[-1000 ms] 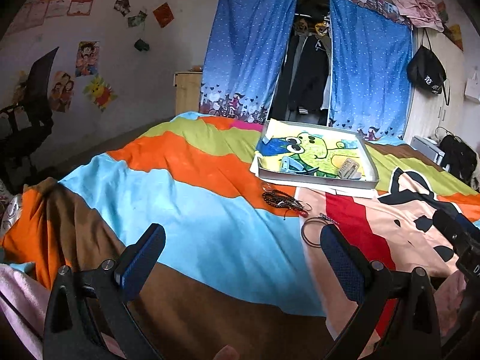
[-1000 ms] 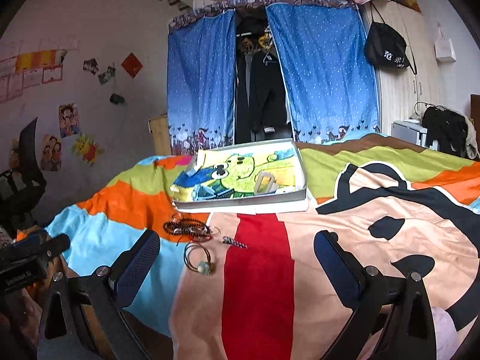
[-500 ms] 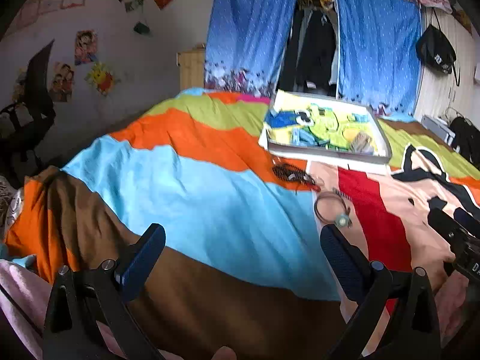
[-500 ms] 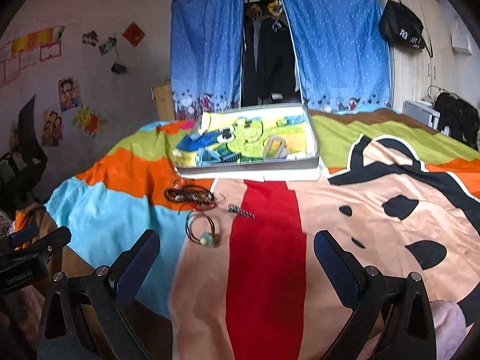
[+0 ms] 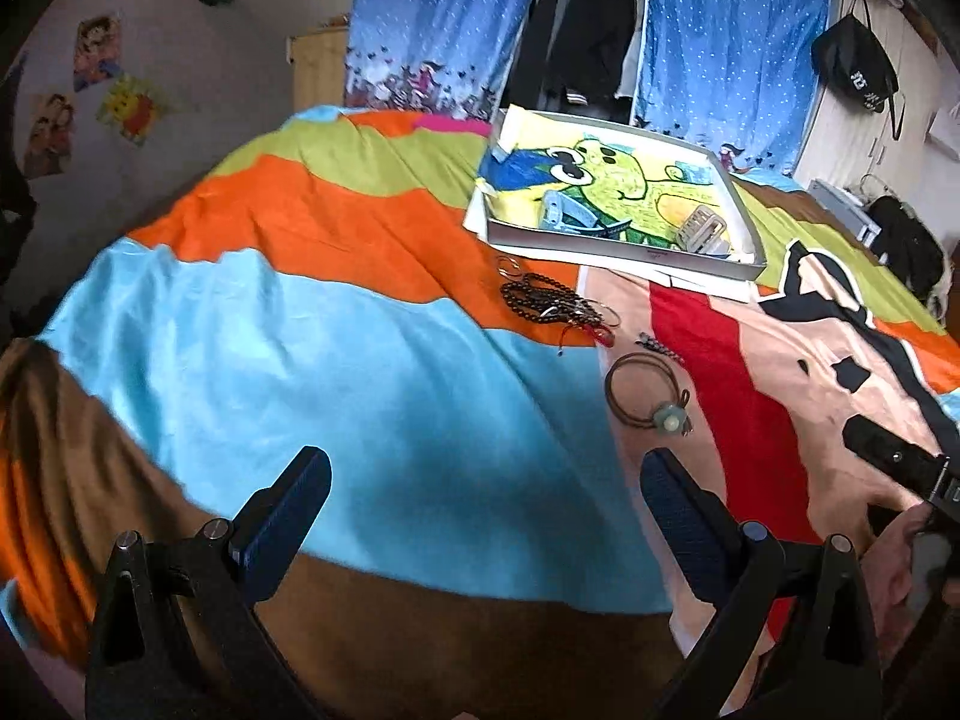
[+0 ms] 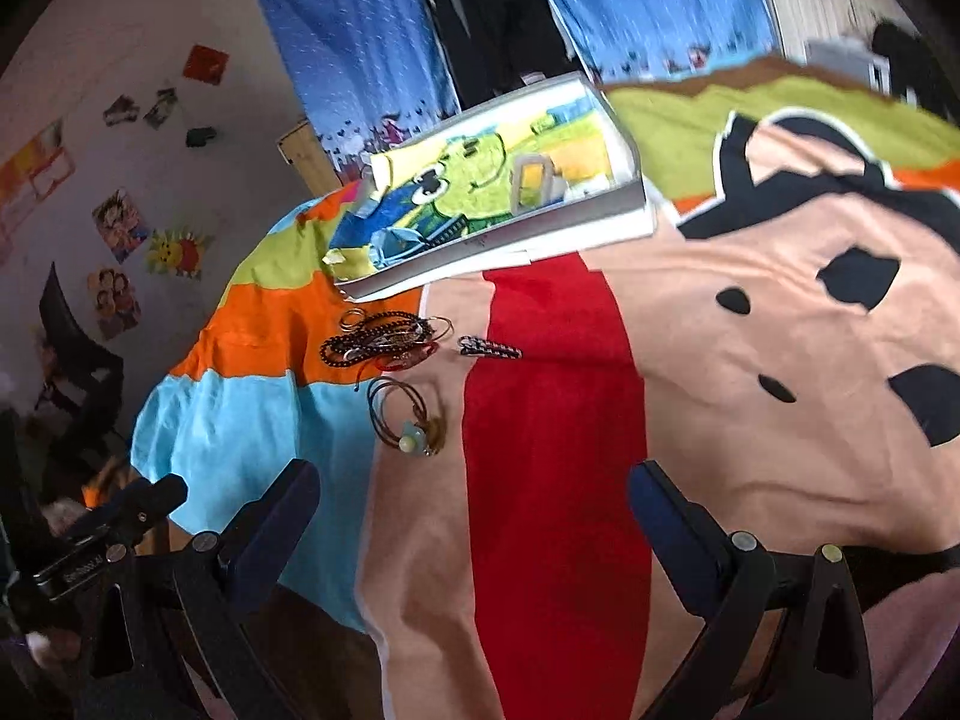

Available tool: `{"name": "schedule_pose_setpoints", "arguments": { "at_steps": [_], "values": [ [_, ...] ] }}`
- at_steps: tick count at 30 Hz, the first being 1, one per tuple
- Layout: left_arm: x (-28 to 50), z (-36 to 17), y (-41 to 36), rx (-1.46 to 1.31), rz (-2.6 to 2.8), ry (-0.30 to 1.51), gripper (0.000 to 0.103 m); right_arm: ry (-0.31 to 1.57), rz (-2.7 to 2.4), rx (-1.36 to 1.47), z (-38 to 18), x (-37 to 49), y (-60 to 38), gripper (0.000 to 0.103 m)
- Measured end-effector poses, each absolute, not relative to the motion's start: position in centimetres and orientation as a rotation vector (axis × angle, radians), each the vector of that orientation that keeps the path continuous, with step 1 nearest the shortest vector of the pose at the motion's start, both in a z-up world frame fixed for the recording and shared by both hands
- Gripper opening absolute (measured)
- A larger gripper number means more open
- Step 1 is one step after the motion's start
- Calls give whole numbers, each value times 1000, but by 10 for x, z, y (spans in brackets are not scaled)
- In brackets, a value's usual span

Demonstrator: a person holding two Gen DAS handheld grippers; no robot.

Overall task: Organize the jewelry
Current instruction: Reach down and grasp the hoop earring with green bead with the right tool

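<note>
A tangle of dark beaded bracelets [image 5: 555, 303] [image 6: 378, 341] lies on the bedspread beside a small patterned hair clip [image 5: 659, 347] [image 6: 489, 348]. Nearer me lies a brown cord necklace with a pale green pendant [image 5: 651, 396] [image 6: 405, 417]. Behind them stands a shallow grey box [image 5: 618, 249] [image 6: 516, 234] with a cartoon frog lining and a few small items inside. My left gripper [image 5: 486, 510] is open above the blue stripe, short of the necklace. My right gripper [image 6: 474, 516] is open above the red stripe, just short of the necklace.
The colourful cartoon bedspread [image 5: 300, 300] covers the whole bed. Blue curtains [image 5: 438, 18] and hanging clothes stand behind the box. A black bag [image 5: 855, 69] hangs on a wardrobe at right. The right gripper's body [image 5: 900, 462] shows at the left wrist view's right edge.
Both grippers have moved forward and tipped down toward the jewelry, which now looks closer. The right wrist view has rolled, so the box appears tilted. Both grippers stay open.
</note>
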State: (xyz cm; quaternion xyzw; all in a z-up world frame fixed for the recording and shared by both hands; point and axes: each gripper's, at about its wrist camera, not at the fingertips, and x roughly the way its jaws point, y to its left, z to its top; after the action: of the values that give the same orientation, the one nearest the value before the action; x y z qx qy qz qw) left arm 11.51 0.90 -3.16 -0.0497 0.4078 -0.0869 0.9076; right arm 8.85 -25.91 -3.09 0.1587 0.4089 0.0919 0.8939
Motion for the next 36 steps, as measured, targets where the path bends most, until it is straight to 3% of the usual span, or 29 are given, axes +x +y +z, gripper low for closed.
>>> {"name": "schedule_pose_setpoints", "arguments": {
  "at_steps": [9, 10, 13, 16, 20, 24, 26, 36],
  "values": [
    [168, -45, 11, -191, -302, 868, 100, 892, 244, 215, -42, 128, -248, 103],
    [172, -47, 9, -187, -311, 870, 100, 899, 258, 195, -45, 132, -245, 101],
    [183, -53, 4, -176, -344, 875, 98, 933, 301, 170, -53, 143, -238, 83],
    [197, -59, 2, -193, -370, 883, 90, 968, 335, 155, -63, 148, -230, 76],
    [211, -69, -1, -220, -416, 893, 65, 998, 373, 137, -73, 154, -222, 57],
    [221, -76, -10, -188, -468, 905, 41, 1005, 391, 94, -79, 161, -210, 46],
    [226, -80, -15, -171, -486, 912, 35, 1004, 401, 67, -82, 164, -204, 42],
    [259, -108, -16, -196, -509, 960, 32, 991, 406, 29, -97, 182, -193, 40]
  ]
}}
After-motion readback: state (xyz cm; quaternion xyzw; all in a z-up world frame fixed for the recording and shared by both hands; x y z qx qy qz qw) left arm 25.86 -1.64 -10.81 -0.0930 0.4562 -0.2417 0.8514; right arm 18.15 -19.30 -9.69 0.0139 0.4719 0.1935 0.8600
